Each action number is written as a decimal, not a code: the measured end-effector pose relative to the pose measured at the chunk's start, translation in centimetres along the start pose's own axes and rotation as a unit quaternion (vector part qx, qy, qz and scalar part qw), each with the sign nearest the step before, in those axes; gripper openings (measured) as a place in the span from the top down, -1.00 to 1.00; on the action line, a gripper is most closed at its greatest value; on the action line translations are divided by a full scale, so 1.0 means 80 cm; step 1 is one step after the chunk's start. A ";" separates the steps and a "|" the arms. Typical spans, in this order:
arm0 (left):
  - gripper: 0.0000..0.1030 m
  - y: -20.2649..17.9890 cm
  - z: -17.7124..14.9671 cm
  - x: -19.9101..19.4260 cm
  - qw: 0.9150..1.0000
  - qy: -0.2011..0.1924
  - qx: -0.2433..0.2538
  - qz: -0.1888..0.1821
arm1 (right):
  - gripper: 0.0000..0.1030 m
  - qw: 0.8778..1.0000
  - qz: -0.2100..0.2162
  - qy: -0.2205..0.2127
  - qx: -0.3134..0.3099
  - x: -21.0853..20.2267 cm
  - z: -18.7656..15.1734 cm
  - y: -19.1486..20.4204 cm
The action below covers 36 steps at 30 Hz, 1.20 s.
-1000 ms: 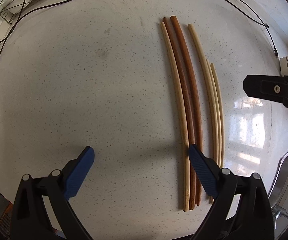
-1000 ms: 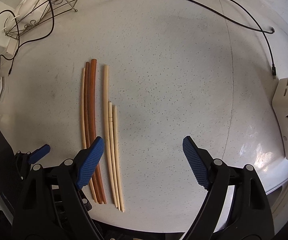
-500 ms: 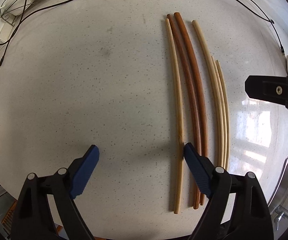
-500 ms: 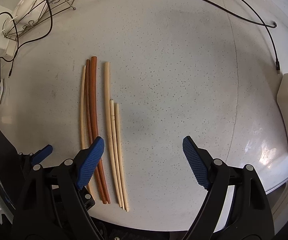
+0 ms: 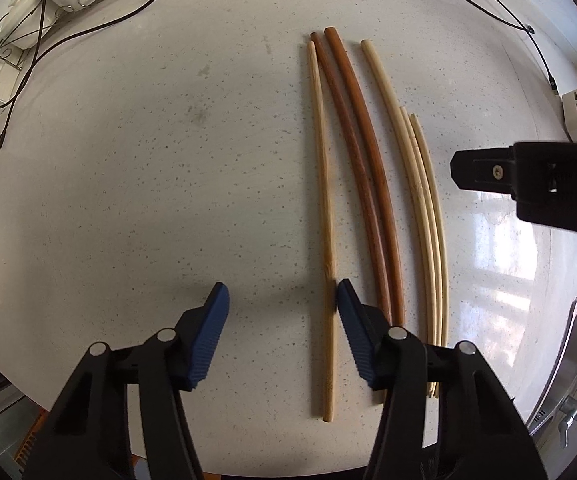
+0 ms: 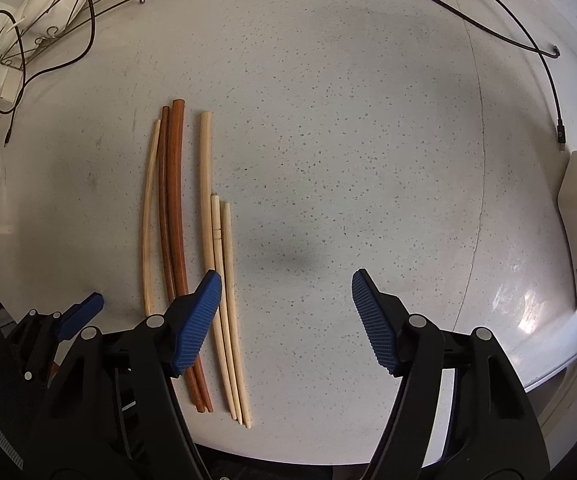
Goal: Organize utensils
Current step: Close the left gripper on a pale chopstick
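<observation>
While left gripper [image 5: 280, 300] narrows, risk: right pad [image 5: 350, 312] nudges tan stick [image 5: 324, 200] sideways, rolling it off instead of trapping it. Jaws closing, half open, pad touching stick, nothing clamped. Brown pair [image 5: 368, 184], pale sticks [image 5: 420, 184] alongside on counter [image 5: 128, 160]. Right gripper [image 6: 286, 292] open, empty, jaws closing.

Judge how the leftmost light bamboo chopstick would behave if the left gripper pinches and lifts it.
The light bamboo chopstick looks thin, round and rigid, so it is probably light and apt to roll. The left gripper sits near one end, so it may tilt.
</observation>
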State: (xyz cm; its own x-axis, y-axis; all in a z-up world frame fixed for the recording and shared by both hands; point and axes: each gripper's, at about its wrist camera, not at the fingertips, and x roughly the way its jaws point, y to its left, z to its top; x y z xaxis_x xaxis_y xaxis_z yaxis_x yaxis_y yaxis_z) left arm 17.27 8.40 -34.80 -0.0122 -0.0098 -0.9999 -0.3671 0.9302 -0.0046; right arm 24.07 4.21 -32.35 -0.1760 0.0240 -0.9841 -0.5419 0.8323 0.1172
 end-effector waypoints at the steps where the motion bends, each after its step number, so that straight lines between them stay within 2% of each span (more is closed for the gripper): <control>1: 0.18 0.000 0.000 -0.001 1.000 0.000 -0.001 0.000 | -0.16 1.000 0.002 0.001 0.001 0.001 0.000 0.001; 8: 0.55 0.019 0.000 -0.006 1.000 0.001 -0.006 -0.002 | -0.13 1.000 0.001 0.004 -0.004 0.011 0.007 0.015; 10: 0.85 0.021 0.001 -0.006 1.000 0.004 -0.010 -0.012 | -0.13 1.000 -0.001 0.003 -0.005 0.013 -0.002 0.016; 16: 0.88 0.028 -0.001 -0.009 1.000 0.006 -0.011 -0.027 | -0.13 1.000 -0.006 0.008 -0.003 0.017 0.009 0.020; 18: 0.88 0.033 -0.018 -0.020 0.999 0.005 -0.014 -0.032 | -0.12 1.000 -0.010 0.010 -0.001 0.020 0.010 0.020; 20: 0.88 0.034 -0.021 -0.022 0.999 0.004 -0.016 -0.036 | -0.01 1.000 -0.013 0.014 0.000 0.022 0.011 0.020; 23: 0.88 0.037 -0.023 -0.025 0.999 0.002 -0.017 -0.039 | 0.01 1.000 -0.019 0.014 -0.002 0.026 0.012 0.023; 24: 0.88 0.058 -0.018 -0.020 0.999 0.002 -0.017 -0.040 | 0.01 1.000 -0.021 0.015 -0.003 0.027 0.012 0.025; 25: 0.88 0.059 -0.019 -0.018 0.999 0.002 -0.018 -0.042 | 0.02 1.000 -0.022 0.015 -0.003 0.027 0.012 0.027; 31: 0.88 0.079 -0.017 -0.019 0.998 0.001 -0.030 -0.057 | 0.02 0.999 -0.041 0.011 -0.013 0.034 0.008 0.046; 36: 0.88 0.084 -0.019 -0.013 0.998 0.000 -0.032 -0.057 | 0.02 0.999 -0.049 0.010 -0.020 0.043 -0.011 0.058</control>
State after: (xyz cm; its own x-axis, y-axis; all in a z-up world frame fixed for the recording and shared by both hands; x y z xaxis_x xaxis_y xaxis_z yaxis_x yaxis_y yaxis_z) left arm 13.45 14.09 -33.74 0.0334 -0.1148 -0.9928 -0.4241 0.8979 -0.1181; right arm 20.22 7.66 -35.07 -0.1372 -0.0685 -0.9882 -0.5896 0.8073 0.0259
